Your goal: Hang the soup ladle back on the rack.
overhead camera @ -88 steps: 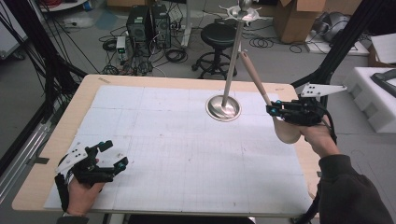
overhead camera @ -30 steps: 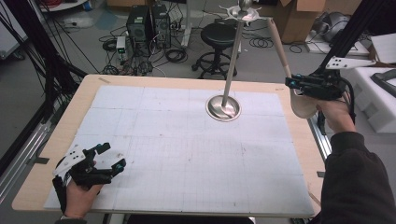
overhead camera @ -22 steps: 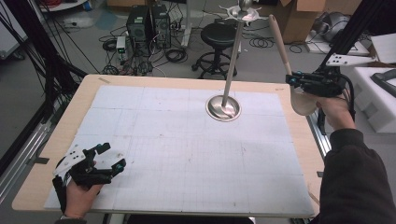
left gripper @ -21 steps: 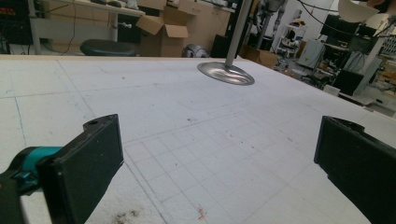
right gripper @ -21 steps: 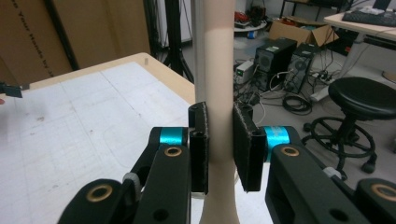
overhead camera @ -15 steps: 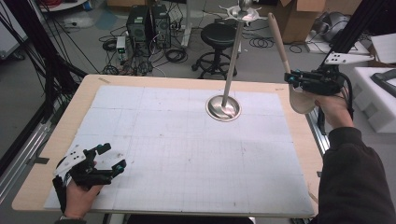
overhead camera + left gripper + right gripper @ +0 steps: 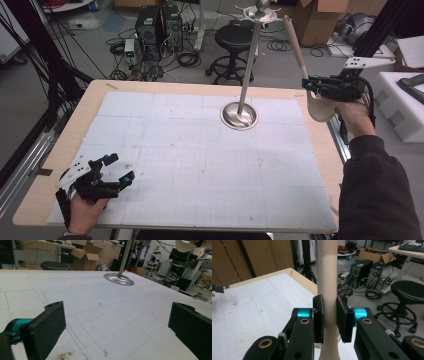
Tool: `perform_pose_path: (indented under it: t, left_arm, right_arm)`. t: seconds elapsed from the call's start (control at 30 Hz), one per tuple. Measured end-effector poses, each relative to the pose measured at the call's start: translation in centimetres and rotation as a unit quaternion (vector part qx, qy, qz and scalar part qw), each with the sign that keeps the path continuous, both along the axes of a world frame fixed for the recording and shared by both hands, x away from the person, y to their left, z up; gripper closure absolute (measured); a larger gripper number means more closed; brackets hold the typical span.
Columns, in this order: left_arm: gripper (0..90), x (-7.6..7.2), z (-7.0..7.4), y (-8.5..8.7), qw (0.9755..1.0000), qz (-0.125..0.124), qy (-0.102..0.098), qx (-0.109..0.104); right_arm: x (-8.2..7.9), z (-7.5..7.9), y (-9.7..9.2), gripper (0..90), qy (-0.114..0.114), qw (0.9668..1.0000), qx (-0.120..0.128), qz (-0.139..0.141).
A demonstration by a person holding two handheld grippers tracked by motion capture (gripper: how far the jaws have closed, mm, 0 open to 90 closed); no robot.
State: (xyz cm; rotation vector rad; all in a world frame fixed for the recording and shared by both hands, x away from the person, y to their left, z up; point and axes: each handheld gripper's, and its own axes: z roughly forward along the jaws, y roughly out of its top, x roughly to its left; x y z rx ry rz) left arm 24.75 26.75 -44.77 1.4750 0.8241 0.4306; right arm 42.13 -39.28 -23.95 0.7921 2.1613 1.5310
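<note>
While the left gripper rests low on the near left corner of the tabletop, its jaws stand wide apart with nothing between them, and only the white gridded mat lies ahead of it. Farther ahead and to that gripper's right, a metal stand rises from a round silver base set on the mat. Well beyond the stand, past the tabletop's right edge, the right gripper is held up in the air by a hand in a dark sleeve. Its jaws are clamped on the handle of a pale wooden spoon. The handle points up and away from this gripper, tilted toward the stand's top, while the bowl of the spoon hangs just below the jaws.
</note>
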Motion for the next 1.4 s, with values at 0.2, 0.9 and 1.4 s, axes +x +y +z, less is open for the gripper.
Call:
perform_pose_path:
  t: [0.2,0.9,1.4]
  left_arm:
    - [1.7,0.0,0.0,0.0,1.0000,-0.001,0.001,0.000]
    - [1.7,-0.1,0.1,0.0,1.0000,0.000,0.000,-0.003]
    - [1.7,-0.3,0.2,0.3,1.0000,0.001,-0.001,-0.003]
  right_arm:
    - [-0.1,0.0,0.3,78.2,0.000,1.0000,-0.003,0.007]
    - [0.5,-0.7,1.8,78.3,0.018,0.9995,-0.022,0.009]
    - [1.7,-1.7,3.6,78.3,0.030,0.9990,-0.032,0.008]
